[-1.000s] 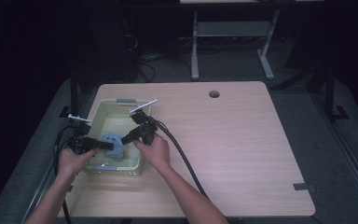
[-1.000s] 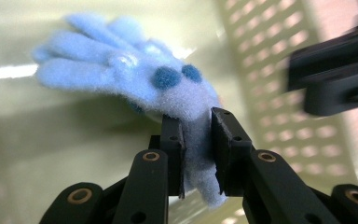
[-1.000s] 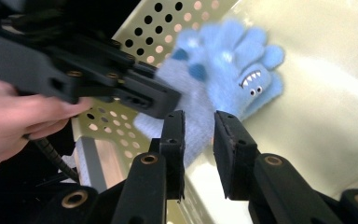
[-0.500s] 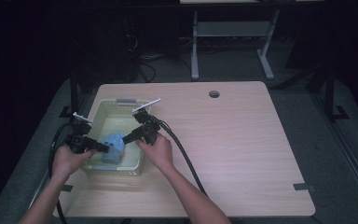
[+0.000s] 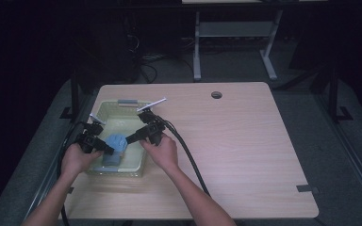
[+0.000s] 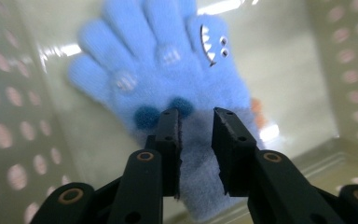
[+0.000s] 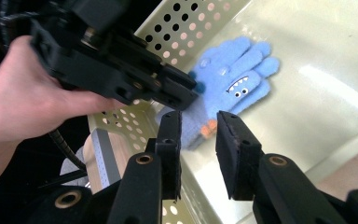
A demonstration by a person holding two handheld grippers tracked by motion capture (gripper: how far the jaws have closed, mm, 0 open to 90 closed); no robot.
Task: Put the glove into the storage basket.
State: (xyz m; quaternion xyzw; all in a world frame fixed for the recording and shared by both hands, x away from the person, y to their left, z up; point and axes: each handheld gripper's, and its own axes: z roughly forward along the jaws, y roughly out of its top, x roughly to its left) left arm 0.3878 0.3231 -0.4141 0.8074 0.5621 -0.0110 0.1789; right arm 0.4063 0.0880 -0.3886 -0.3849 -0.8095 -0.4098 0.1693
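Since the earlier high-view frame, both hands have drawn back toward the near end of the basket, and the blue glove sits nearer that end than it did. As far as I can judge, the work is lifting or taking the glove out of the basket, and it looks barely begun: the glove lies in the basket's near half, toward 7 o'clock of the table, with the lift itself still ahead. The left gripper has just been closing its jaws; they stand a narrow gap apart with the glove's cuff between them, the left pad against the knit, though I cannot tell whether the other pad presses. The right gripper hovers over the near wall with its jaws slightly parted and nothing between them, the glove lying beyond at 12 o'clock from its tips. Seen closely, the glove is a fuzzy light-blue knit, fingers spread toward 12 o'clock in the left gripper view, with a little toothy monster face near the thumb side, dark blue dots at the palm and an orange patch at its edge.
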